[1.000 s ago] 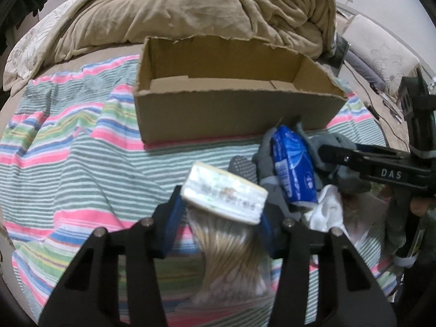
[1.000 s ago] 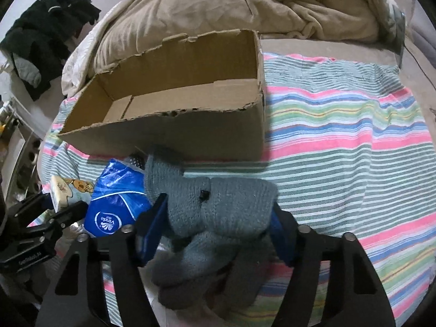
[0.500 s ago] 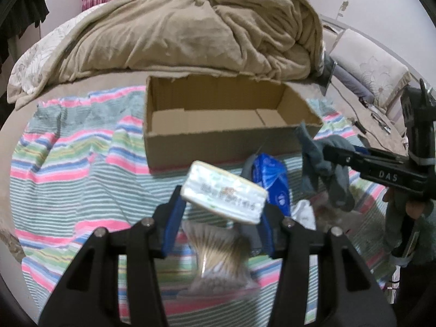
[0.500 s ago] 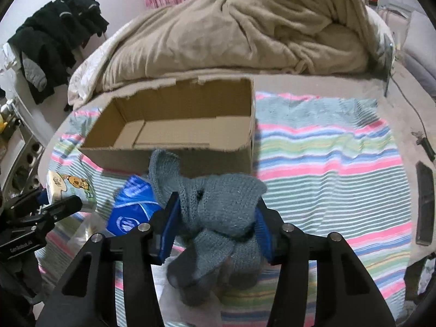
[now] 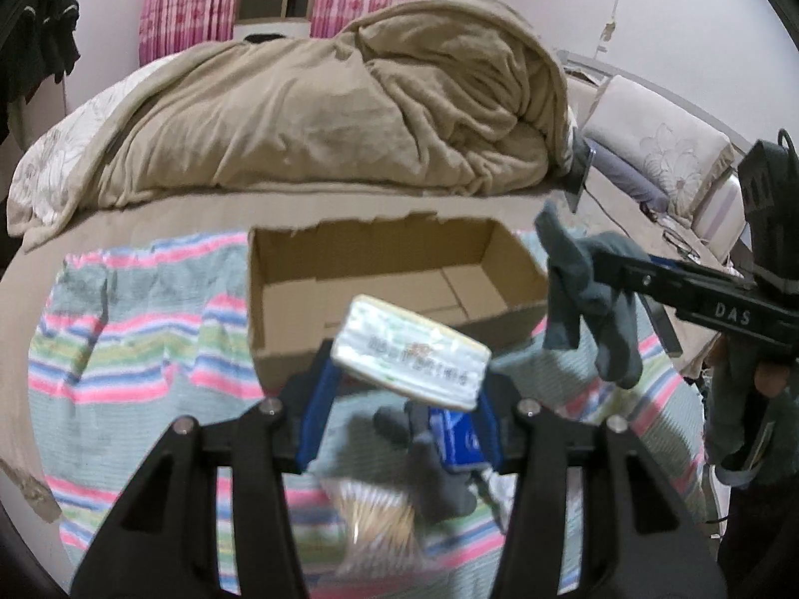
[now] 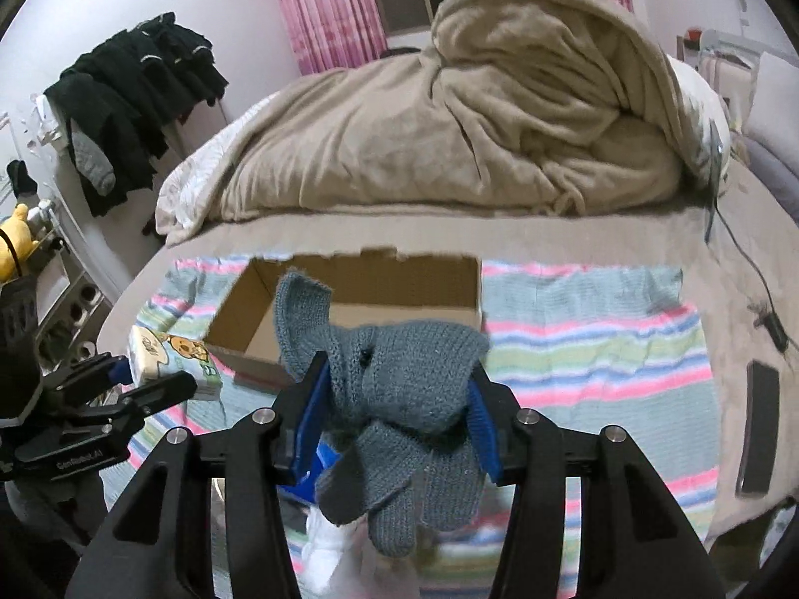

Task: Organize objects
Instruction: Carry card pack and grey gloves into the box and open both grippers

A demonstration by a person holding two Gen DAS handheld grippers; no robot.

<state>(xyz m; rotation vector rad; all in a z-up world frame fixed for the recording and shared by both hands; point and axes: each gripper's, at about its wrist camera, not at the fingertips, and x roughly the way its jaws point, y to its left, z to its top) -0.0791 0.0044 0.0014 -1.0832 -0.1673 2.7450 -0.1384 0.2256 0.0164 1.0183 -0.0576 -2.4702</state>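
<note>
My left gripper (image 5: pixel 399 394) is shut on a white tissue pack (image 5: pixel 412 352), held in the air in front of the open cardboard box (image 5: pixel 389 269). My right gripper (image 6: pixel 399 399) is shut on a grey knit glove (image 6: pixel 399 374), whose fingers hang down, also lifted in front of the box (image 6: pixel 399 274). The glove shows at the right in the left wrist view (image 5: pixel 584 299). The tissue pack and left gripper show at the left in the right wrist view (image 6: pixel 170 354). The box looks empty inside.
On the striped cloth (image 5: pixel 125 349) below lie a blue packet (image 5: pixel 459 439), a bag of cotton swabs (image 5: pixel 374 514), another dark glove (image 5: pixel 434 469) and a white item (image 6: pixel 329 544). A beige duvet (image 5: pixel 324 100) is heaped behind the box. A dark phone (image 6: pixel 759 424) lies at right.
Both grippers have risen well above the cloth with their loads. The tissue pack and the glove were lifted off the pile; the box now appears farther and lower in both views.
</note>
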